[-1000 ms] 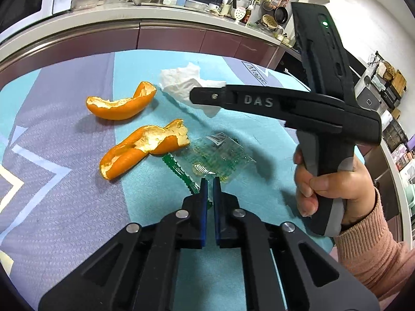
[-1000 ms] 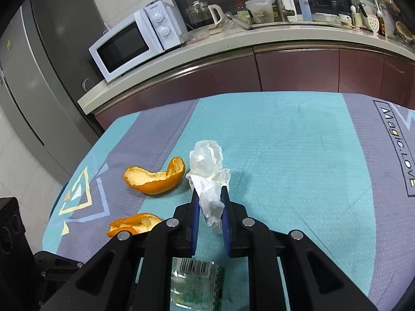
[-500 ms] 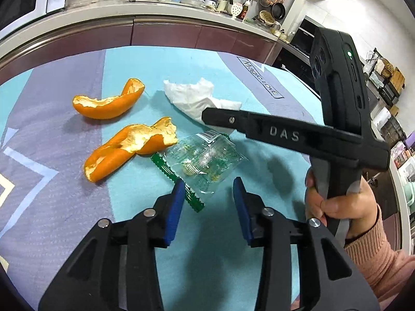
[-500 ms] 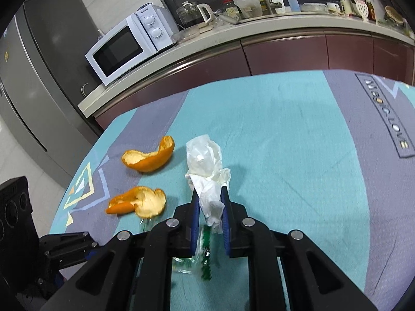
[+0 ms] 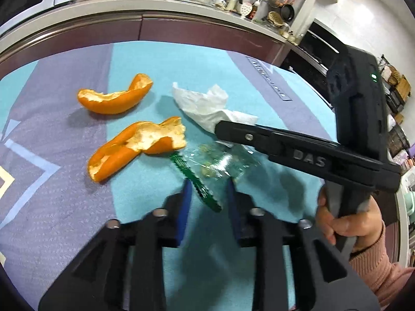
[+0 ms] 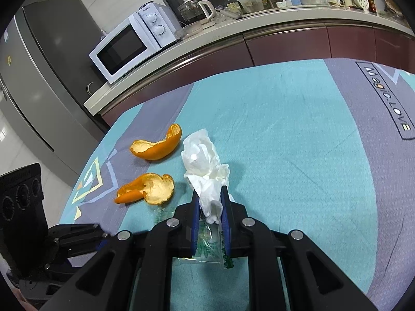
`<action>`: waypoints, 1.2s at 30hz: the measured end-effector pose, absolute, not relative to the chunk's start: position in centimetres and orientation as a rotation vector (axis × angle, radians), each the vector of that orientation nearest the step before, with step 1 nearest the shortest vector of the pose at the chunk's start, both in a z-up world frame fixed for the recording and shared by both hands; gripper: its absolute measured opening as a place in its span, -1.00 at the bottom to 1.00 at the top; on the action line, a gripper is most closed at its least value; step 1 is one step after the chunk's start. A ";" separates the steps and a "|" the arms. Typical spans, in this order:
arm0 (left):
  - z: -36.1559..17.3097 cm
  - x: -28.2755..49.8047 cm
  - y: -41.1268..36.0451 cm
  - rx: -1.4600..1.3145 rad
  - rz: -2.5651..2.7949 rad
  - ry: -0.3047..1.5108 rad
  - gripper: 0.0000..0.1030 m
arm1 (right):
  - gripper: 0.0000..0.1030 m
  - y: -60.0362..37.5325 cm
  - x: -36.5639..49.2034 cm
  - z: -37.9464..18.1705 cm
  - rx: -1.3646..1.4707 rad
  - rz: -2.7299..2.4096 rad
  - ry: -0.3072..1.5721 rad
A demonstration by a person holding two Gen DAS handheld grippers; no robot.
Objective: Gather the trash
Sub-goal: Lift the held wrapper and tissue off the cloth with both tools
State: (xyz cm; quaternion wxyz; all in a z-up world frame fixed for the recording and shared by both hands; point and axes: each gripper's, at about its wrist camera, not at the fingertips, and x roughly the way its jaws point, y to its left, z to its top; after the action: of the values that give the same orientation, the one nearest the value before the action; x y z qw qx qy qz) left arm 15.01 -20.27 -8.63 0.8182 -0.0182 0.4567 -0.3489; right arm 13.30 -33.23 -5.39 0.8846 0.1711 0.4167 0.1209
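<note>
On the teal and purple tablecloth [image 5: 64, 181] lie two orange peels, a near one [image 5: 135, 147] and a far one [image 5: 114, 98], a crumpled white tissue [image 5: 207, 103] and a clear plastic wrapper with a green serrated edge [image 5: 212, 165]. My left gripper [image 5: 208, 186] is open, its blue-padded fingers on either side of the wrapper's near end. My right gripper [image 6: 210, 199] is shut on the tissue [image 6: 205, 165] and also shows from the side in the left wrist view [image 5: 233, 129]. The wrapper [image 6: 207, 246] lies under the right gripper. The peels [image 6: 147, 189] [image 6: 158, 147] lie to its left.
A kitchen counter [image 6: 207, 36] with a white microwave [image 6: 129, 44], a kettle and bottles runs along the far side of the table. A grey fridge [image 6: 39, 77] stands at the left. The left gripper's body [image 6: 39, 233] is at the lower left in the right wrist view.
My left gripper has opened from shut and moved forward over the wrapper's near end. My right gripper stays shut on the tissue and has shifted slightly.
</note>
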 end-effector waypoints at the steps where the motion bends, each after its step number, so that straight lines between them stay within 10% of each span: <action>1: -8.7 15.0 -20.2 -0.043 -0.743 0.976 -0.43 | -0.73 -33.1 13.1 -5.4 0.355 0.254 0.869; 5: -8.7 14.7 -20.4 -0.027 -0.746 0.966 -0.28 | -0.72 -32.7 12.4 -5.5 0.357 0.265 0.872; 16: -7.6 12.2 -21.0 0.046 -0.743 0.887 -0.81 | -0.73 -32.0 11.5 -4.7 0.359 0.286 0.844; 36: -3.1 8.6 -12.4 -0.012 -0.687 0.760 -0.83 | -0.74 -30.2 9.1 0.0 0.327 0.358 0.692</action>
State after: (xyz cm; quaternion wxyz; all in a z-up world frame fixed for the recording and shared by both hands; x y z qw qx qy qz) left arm 8.58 -12.45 -3.10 0.8717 -0.0055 0.3637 -0.3285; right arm 9.11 -30.21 0.02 0.9121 0.1586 0.3358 0.1737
